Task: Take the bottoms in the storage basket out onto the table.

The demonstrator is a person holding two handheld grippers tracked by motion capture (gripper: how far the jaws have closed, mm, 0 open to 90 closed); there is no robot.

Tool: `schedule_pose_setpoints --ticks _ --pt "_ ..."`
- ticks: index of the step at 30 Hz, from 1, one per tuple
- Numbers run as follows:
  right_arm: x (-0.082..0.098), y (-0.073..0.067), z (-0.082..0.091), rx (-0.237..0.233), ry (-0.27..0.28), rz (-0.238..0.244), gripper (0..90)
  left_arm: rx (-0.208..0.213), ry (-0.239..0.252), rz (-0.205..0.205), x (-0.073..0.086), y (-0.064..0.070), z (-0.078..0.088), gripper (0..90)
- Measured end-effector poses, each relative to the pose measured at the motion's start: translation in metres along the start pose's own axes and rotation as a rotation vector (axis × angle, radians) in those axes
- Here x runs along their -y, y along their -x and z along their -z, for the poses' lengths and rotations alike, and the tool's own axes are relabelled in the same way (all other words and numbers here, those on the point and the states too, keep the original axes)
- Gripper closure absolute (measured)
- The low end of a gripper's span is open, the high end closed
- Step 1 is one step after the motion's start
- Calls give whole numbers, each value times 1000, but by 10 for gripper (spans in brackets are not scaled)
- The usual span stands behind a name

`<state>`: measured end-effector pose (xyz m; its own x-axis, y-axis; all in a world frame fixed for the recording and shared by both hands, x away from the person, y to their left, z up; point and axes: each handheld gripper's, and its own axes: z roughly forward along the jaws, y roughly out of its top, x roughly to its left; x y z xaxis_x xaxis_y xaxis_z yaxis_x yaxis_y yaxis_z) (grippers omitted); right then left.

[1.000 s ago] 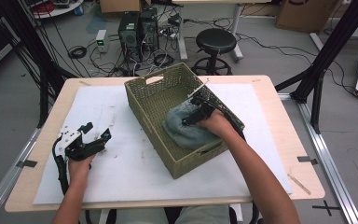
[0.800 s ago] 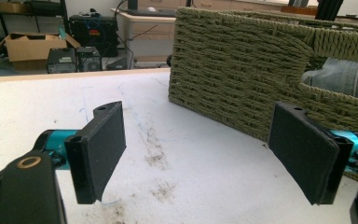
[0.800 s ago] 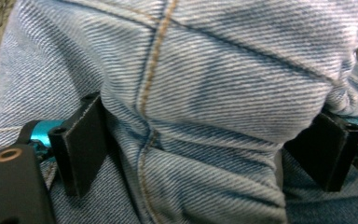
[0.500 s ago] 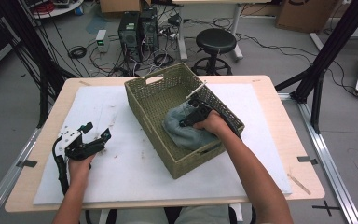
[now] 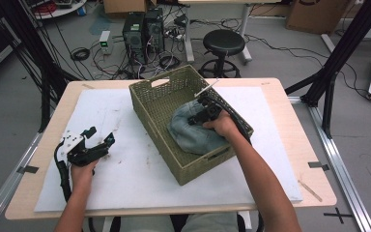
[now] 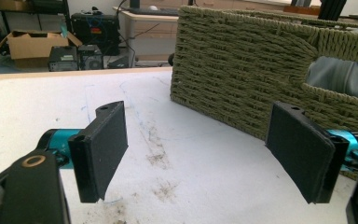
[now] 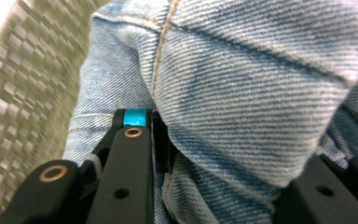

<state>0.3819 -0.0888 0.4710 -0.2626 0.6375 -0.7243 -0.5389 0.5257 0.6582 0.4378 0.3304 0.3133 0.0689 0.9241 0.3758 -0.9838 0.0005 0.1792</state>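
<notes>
A folded pair of blue denim jeans (image 5: 193, 135) lies in an olive woven basket (image 5: 157, 113) at the middle of the table. My right gripper (image 5: 196, 117) reaches into the basket from the right, tips down on the cloth. Its jaws have just been closing, and in the right gripper view a thick fold of the jeans (image 7: 242, 70) bulges between them, squeezed from both sides by my right gripper (image 7: 223, 177). My left gripper (image 5: 100, 135) rests on the white mat left of the basket. It stands open with nothing between its pads (image 6: 102, 149).
The basket's wall (image 6: 233, 70) rises just ahead of my left gripper, with denim (image 6: 345, 77) visible through its handle slot. The white mat (image 5: 140, 179) covers most of the wooden table. A stool (image 5: 224, 41), computers and cables stand beyond the far edge.
My right hand has shifted slightly left in the basket and pressed down onto the jeans. The left hand and its gripper have stayed still.
</notes>
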Motion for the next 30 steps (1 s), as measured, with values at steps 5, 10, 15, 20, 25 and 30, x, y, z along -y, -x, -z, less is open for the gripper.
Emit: schedule_pose_setpoints --ticks 5,10,15,20,25,30 --pt "4 -1 24 -31 177 1 717 2 5 6 0 0 0 207" --pt "6 -1 45 -80 292 -14 718 2 4 6 0 -1 0 207" --pt "10 -2 63 -145 402 -29 721 2 3 6 0 -1 0 207" --pt "12 -1 79 -144 495 -25 724 4 3 6 0 -1 0 207" --pt "14 2 89 -154 535 -38 724 5 4 8 0 -1 0 207" --pt "16 4 112 -161 615 -53 723 4 4 10 0 -1 1 207"
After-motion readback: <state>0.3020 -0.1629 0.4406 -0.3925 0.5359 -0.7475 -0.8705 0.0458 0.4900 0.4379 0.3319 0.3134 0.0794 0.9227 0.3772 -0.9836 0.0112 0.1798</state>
